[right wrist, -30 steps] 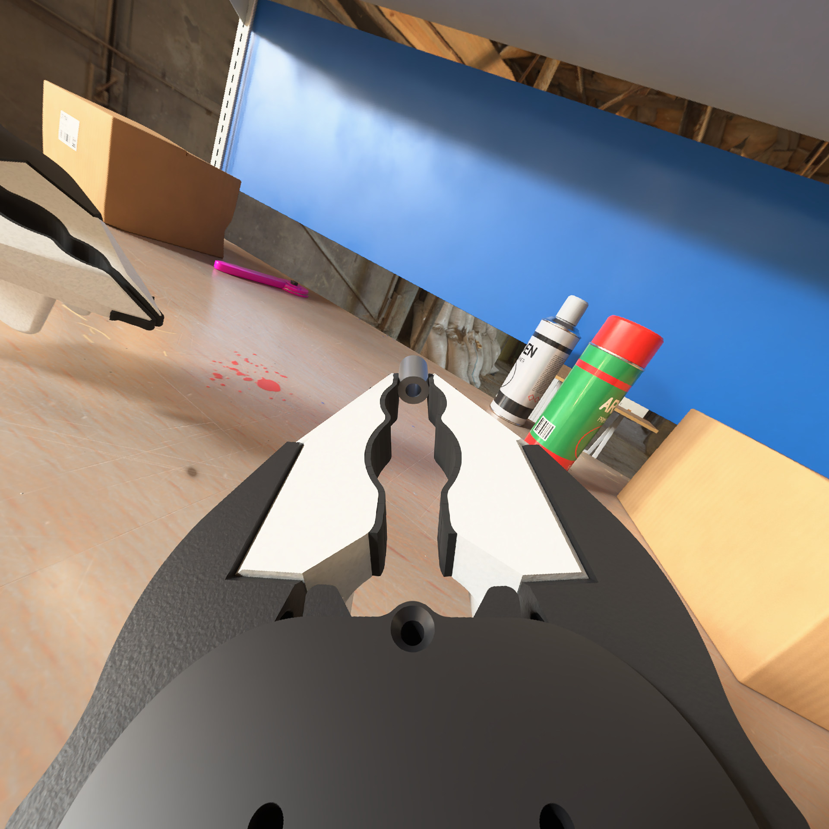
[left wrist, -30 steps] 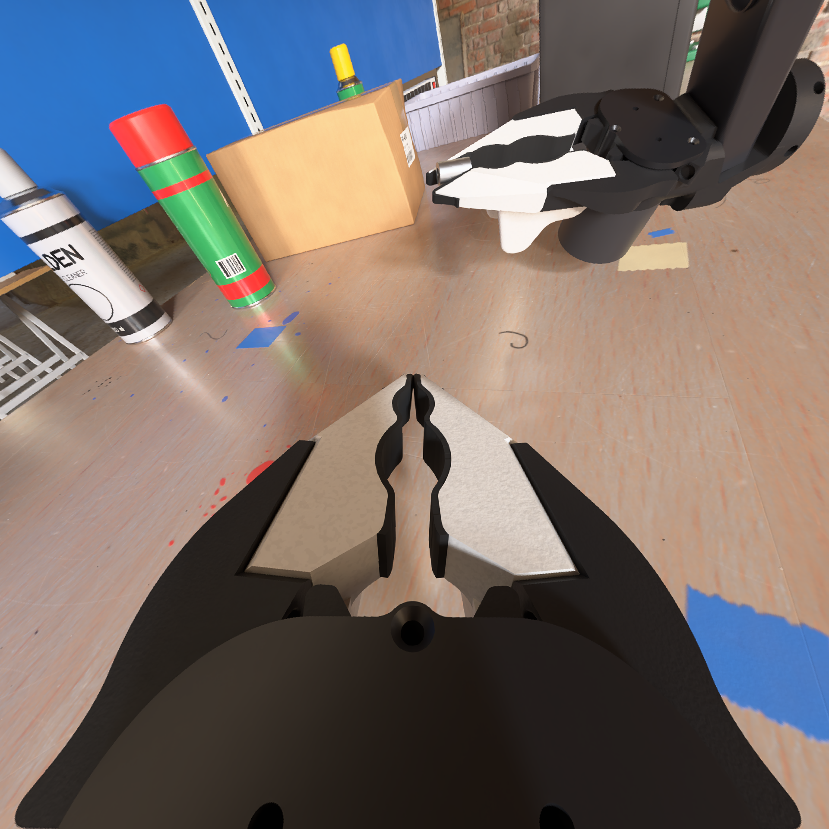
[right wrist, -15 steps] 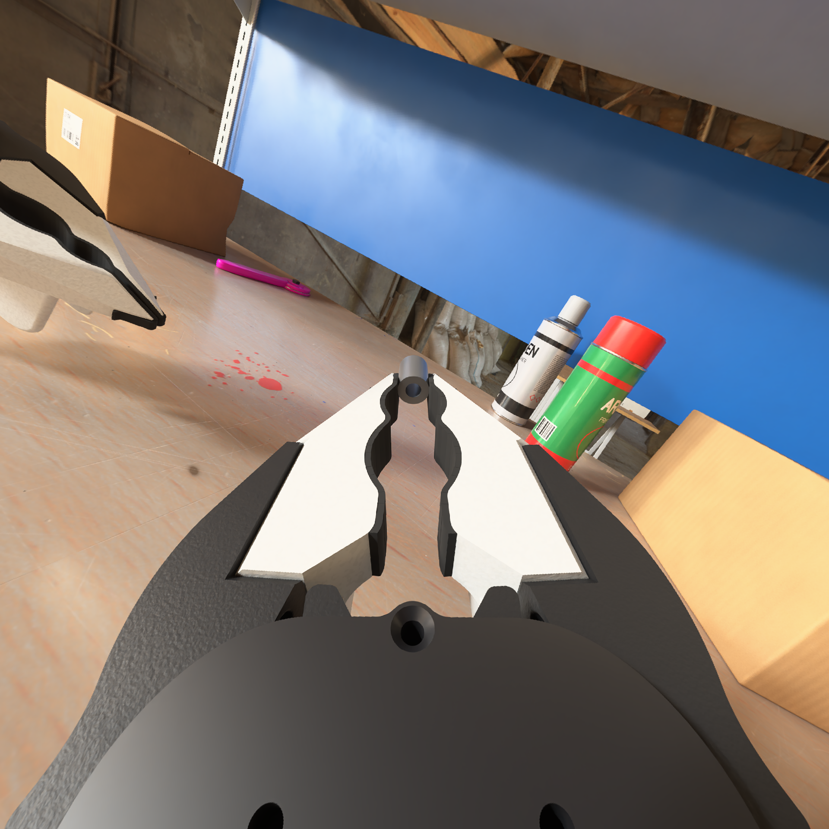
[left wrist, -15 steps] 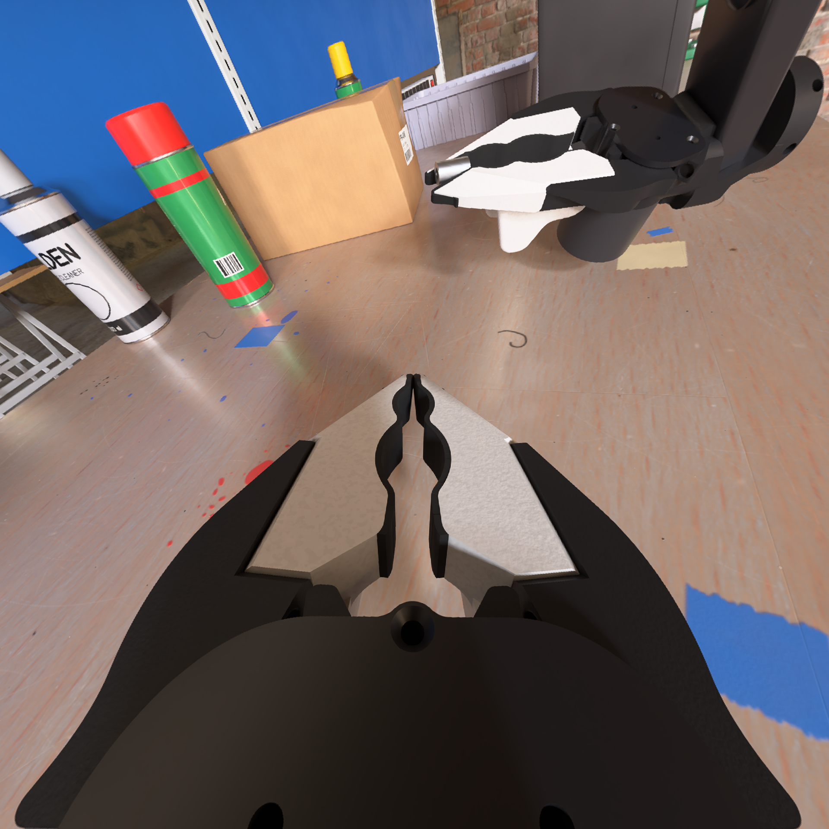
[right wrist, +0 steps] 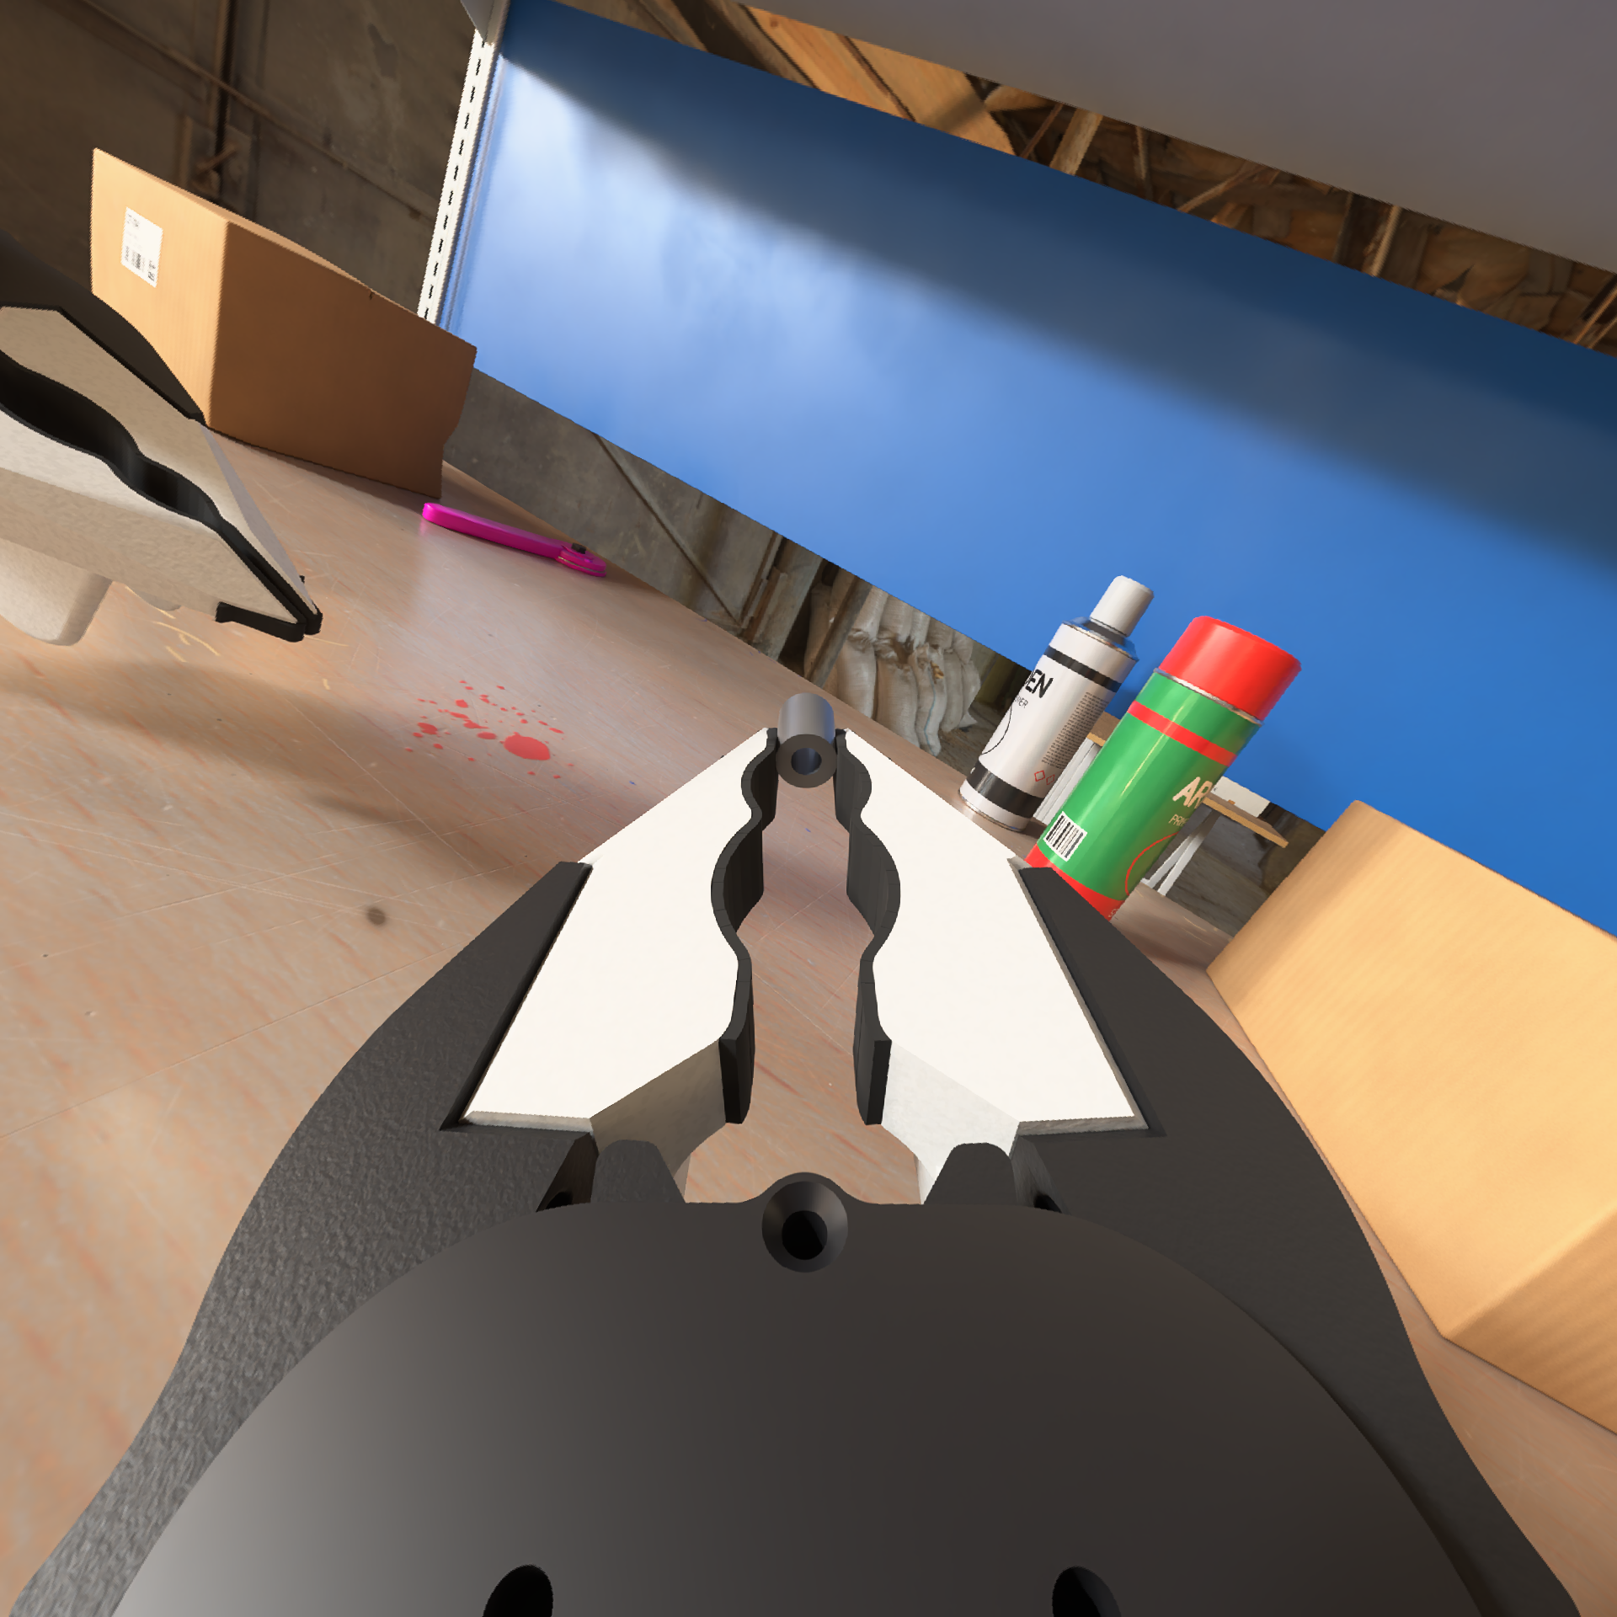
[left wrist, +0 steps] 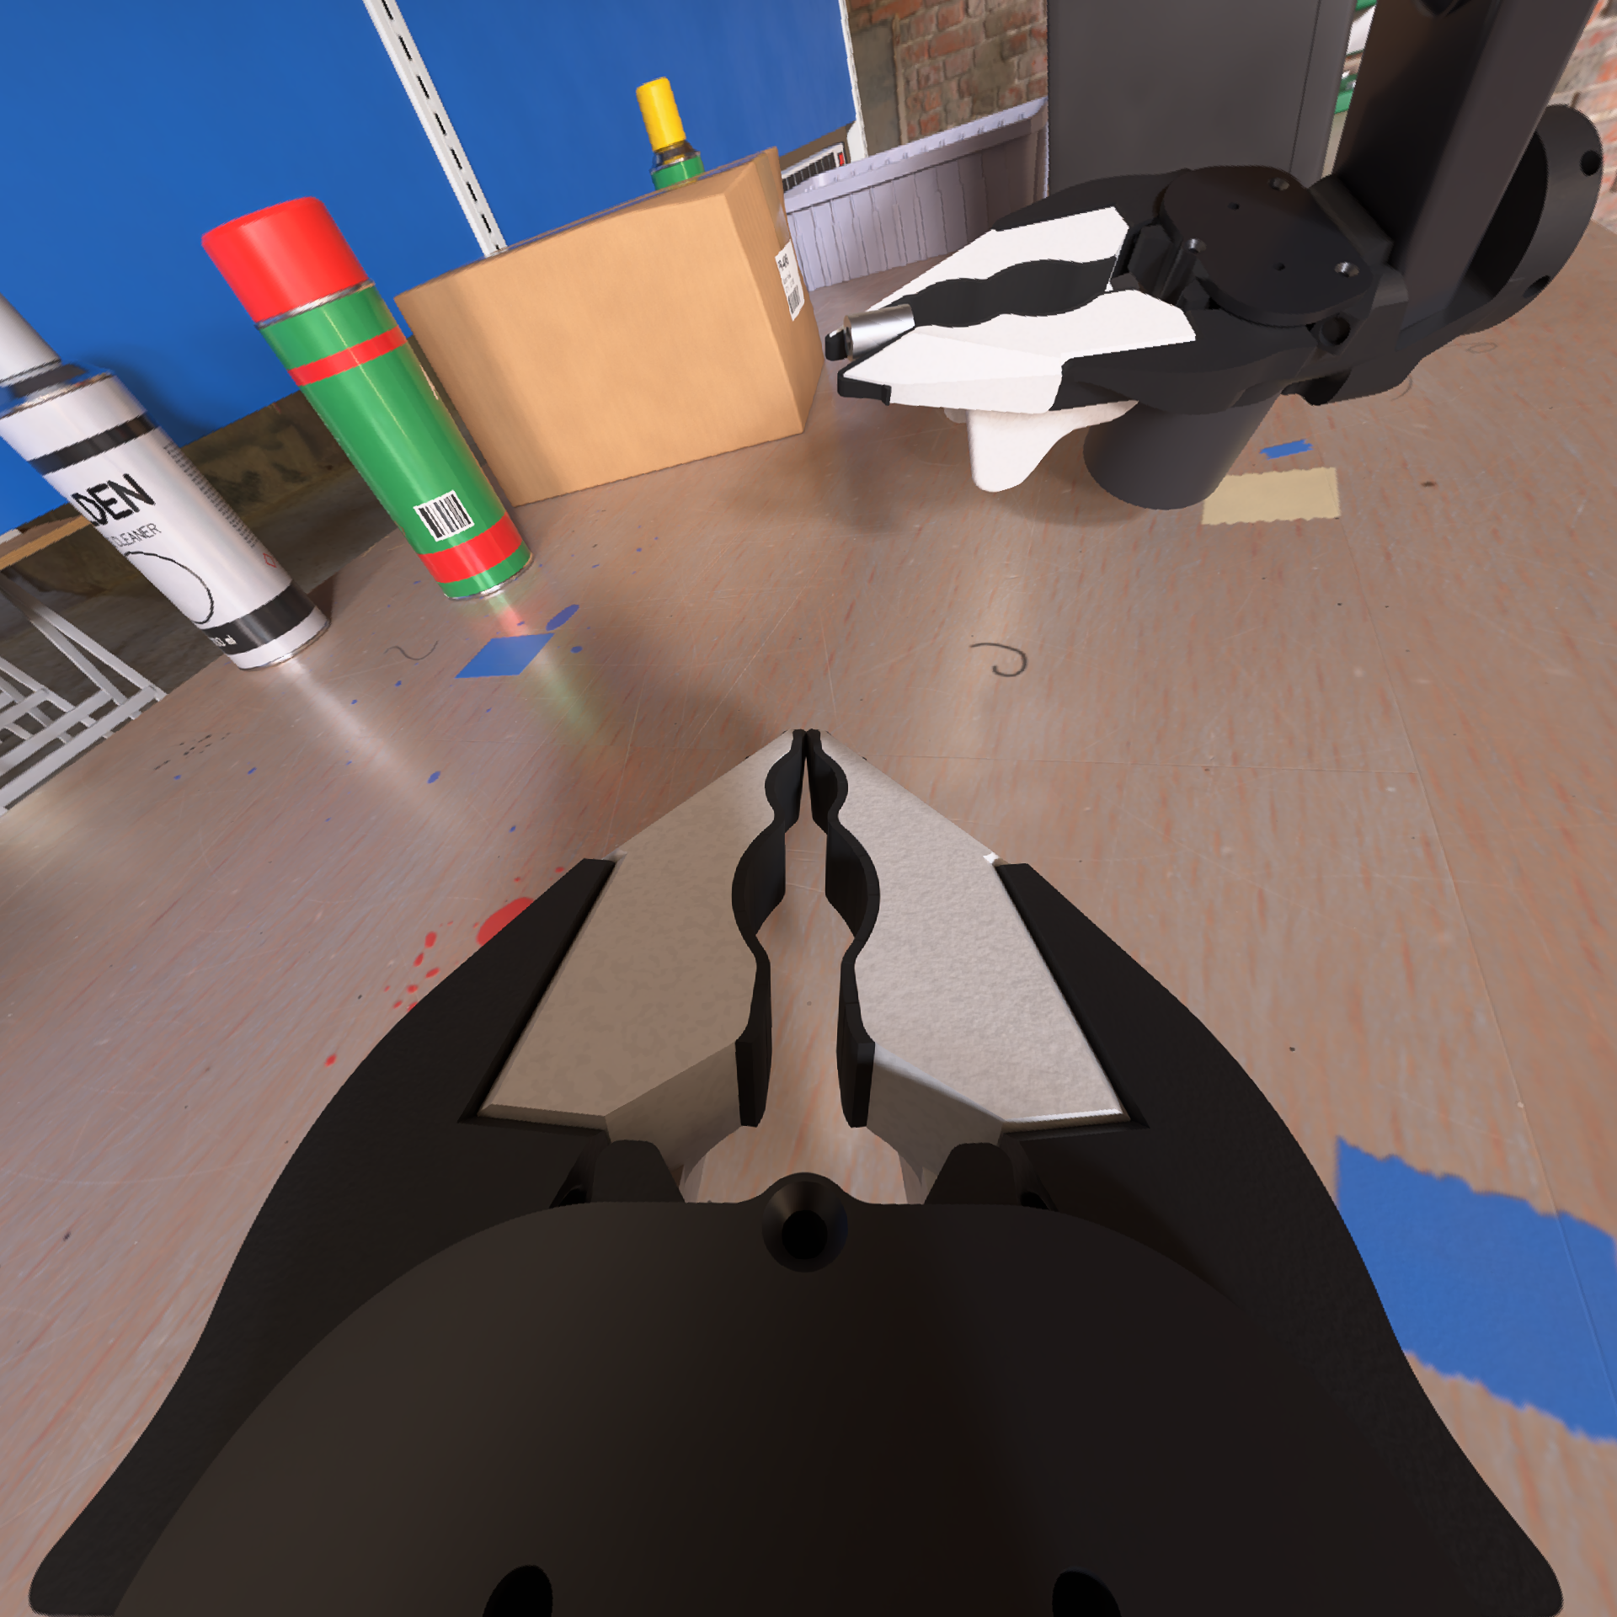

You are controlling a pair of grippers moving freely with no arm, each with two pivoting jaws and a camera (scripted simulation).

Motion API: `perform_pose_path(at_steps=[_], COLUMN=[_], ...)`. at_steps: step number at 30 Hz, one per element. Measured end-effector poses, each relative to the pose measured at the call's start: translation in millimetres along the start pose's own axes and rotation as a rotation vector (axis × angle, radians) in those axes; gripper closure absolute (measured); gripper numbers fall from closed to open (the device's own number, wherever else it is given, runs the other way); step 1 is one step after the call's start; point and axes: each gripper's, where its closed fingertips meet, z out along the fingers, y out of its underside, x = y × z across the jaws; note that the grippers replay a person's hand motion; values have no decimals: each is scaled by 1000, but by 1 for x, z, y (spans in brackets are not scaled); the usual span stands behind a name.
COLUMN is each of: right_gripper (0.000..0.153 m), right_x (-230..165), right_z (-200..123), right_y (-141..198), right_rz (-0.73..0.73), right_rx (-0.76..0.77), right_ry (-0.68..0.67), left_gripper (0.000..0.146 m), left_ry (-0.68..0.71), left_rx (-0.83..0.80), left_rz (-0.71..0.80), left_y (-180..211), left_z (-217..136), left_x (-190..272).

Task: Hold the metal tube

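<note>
Metal tube (right wrist: pixel 806 754) is pinched at the very tips of the right hand-held gripper (right wrist: pixel 806 759), lifted off the surface (right wrist: pixel 219 875), open end facing back toward the camera. From the left wrist view the tube (left wrist: pixel 878 330) is seen poking out past those tips. Left hand-held gripper (left wrist: pixel 806 744) is pressed together on nothing, low over the surface. Ahead and left of it a green can with a red cap (left wrist: pixel 367 402), a white can (left wrist: pixel 166 534) and a cardboard box (left wrist: pixel 612 341) are seen.
</note>
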Motion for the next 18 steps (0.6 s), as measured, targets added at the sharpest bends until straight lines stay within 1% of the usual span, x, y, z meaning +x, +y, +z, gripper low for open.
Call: perform_pose_path(at_steps=[18], right_gripper=[141], right_x=[3], right_z=[1], right_y=[3], right_rz=[12], right_rx=[-5], right_ry=[4], left_gripper=[146], left_ry=[2], left_rx=[-2], left_rz=[0], left_y=[0], left_z=[0], left_x=[0])
